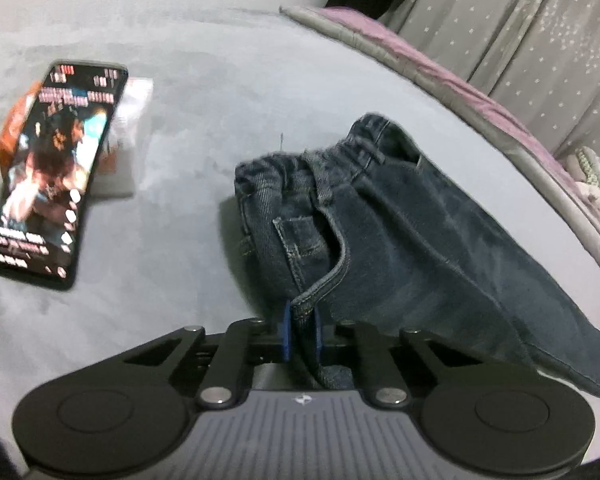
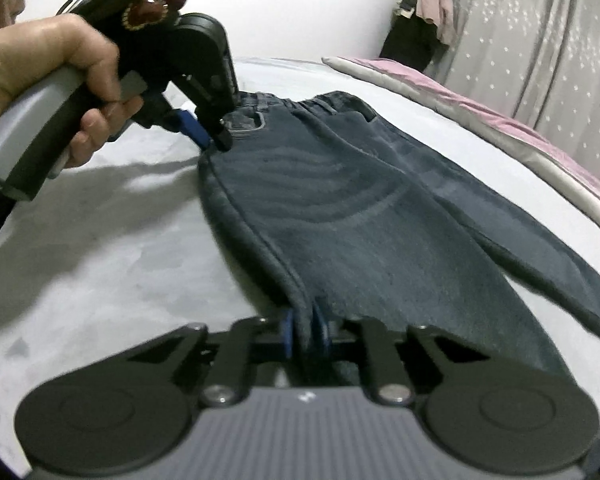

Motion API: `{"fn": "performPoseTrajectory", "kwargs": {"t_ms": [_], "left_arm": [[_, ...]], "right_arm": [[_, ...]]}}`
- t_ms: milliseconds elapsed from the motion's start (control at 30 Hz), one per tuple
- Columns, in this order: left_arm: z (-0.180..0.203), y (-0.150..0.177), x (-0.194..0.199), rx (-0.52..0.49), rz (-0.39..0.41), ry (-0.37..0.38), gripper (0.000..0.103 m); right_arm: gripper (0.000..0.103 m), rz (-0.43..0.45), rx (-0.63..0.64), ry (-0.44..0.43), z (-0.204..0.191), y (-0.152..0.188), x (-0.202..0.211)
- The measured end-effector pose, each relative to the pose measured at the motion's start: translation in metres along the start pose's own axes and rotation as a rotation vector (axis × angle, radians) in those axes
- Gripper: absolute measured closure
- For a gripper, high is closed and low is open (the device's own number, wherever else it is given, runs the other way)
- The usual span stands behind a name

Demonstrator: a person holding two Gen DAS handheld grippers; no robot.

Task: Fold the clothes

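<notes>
- My left gripper [image 1: 300, 330] is clamped tight on the jeans [image 1: 400, 240], its blue pads pinching a seamed edge just below the waistband.
- My right gripper [image 2: 306, 332] is closed the same way on the side seam of the jeans [image 2: 360, 220], further down the leg.
- The jeans lie spread on the bed [image 2: 100, 260], waistband toward the far edge, legs running off to the right; the pinched edge stands raised off the sheet.
- In the right wrist view my left hand [image 2: 48, 76] grips its handle at the waistband corner.
- A phone [image 1: 56, 172], screen lit, lies on the bed left of the jeans, well apart, propped on a packet [image 1: 130, 120].
- A purple blanket [image 1: 460, 92] runs along the bed's far right edge, a grey curtain [image 1: 520, 32] behind it.
</notes>
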State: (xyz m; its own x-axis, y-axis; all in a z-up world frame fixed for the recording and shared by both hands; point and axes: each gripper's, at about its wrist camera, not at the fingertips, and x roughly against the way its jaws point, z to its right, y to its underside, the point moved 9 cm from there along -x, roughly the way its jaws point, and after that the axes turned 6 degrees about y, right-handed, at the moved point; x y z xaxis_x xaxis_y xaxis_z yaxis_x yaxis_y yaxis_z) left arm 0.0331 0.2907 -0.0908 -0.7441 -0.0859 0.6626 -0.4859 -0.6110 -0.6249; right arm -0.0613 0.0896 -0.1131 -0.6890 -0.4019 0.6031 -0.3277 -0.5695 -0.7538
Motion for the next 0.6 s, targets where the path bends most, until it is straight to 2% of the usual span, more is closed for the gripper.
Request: {"fn": "performPoseTrajectory", "kwargs": {"t_ms": [133, 267, 367, 500, 600], "left_arm": [[0.001, -0.004, 0.017, -0.034, 0.035, -0.016, 0.094], [-0.007, 0.001, 0.013, -0.034, -0.001, -0.055, 0.093], [-0.012, 0.009, 0.001, -0.055, -0.051, -0.089, 0.09], [-0.007, 0.008, 0.001, -0.089, -0.051, -0.113, 0.084], [-0.001, 0.005, 0.008, -0.115, -0.039, -0.122, 0.083]], "right_arm": [[0.094, 0.004, -0.017, -0.031, 0.001, -0.006, 0.008], [0.094, 0.016, -0.01, -0.052, -0.002, -0.015, 0.022], [0.094, -0.019, -0.018, -0.07, -0.008, -0.01, 0.016], [0.093, -0.049, 0.004, -0.059, -0.016, 0.003, 0.0], [0.087, -0.042, 0.006, -0.056, -0.015, 0.0, 0.002]]}}
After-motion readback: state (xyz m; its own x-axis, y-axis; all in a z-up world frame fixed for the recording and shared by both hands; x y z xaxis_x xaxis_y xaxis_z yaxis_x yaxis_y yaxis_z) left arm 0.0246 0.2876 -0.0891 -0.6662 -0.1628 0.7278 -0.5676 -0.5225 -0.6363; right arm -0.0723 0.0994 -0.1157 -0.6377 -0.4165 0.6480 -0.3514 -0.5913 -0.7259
